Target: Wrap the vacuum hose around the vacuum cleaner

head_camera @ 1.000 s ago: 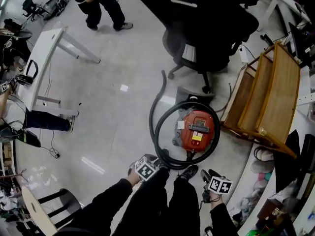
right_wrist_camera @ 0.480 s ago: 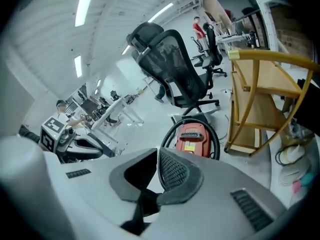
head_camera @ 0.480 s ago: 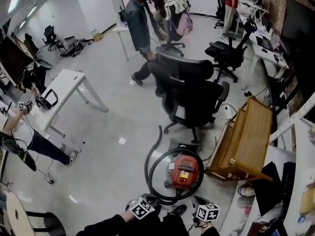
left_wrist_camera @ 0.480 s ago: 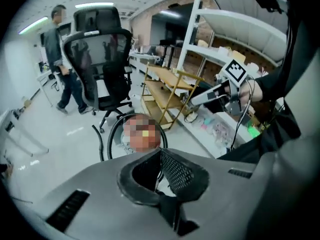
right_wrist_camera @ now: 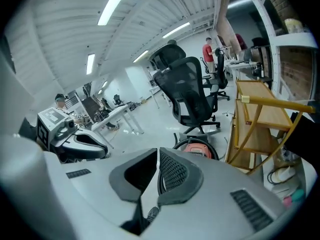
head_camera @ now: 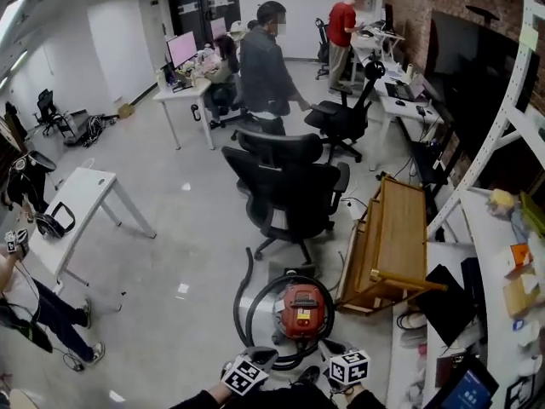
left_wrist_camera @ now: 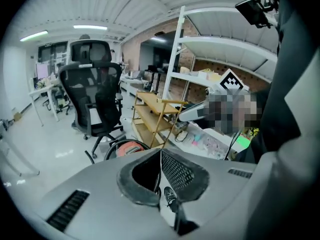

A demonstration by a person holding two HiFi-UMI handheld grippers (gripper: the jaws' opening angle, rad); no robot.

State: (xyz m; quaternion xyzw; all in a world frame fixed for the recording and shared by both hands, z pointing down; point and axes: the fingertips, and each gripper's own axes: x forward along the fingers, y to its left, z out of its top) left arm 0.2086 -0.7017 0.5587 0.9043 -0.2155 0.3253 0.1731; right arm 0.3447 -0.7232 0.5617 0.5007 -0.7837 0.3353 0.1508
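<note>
The red vacuum cleaner (head_camera: 302,310) stands on the floor just ahead of my feet. Its black hose (head_camera: 252,295) lies in a loop around it, with one loose end sticking up at the left. Both grippers sit low at the bottom edge of the head view, above and short of the vacuum. My left gripper (head_camera: 258,358) is shut with nothing in it, and so is my right gripper (head_camera: 337,349). In the left gripper view the shut left gripper (left_wrist_camera: 161,168) points over the vacuum cleaner (left_wrist_camera: 131,148). In the right gripper view the right gripper (right_wrist_camera: 158,171) does the same, with the vacuum cleaner (right_wrist_camera: 196,146) and hose (right_wrist_camera: 214,149) beyond.
A black office chair (head_camera: 286,186) stands right behind the vacuum. A wooden shelf unit (head_camera: 393,237) leans at its right. A white table (head_camera: 81,201) is at the left, with a seated person's legs (head_camera: 47,318) near it. Two people (head_camera: 268,66) stand further back.
The head view has swung up from the floor to the room. Both grippers have lifted away from the hose and vacuum toward the bottom edge. The hose stays looped around the vacuum.
</note>
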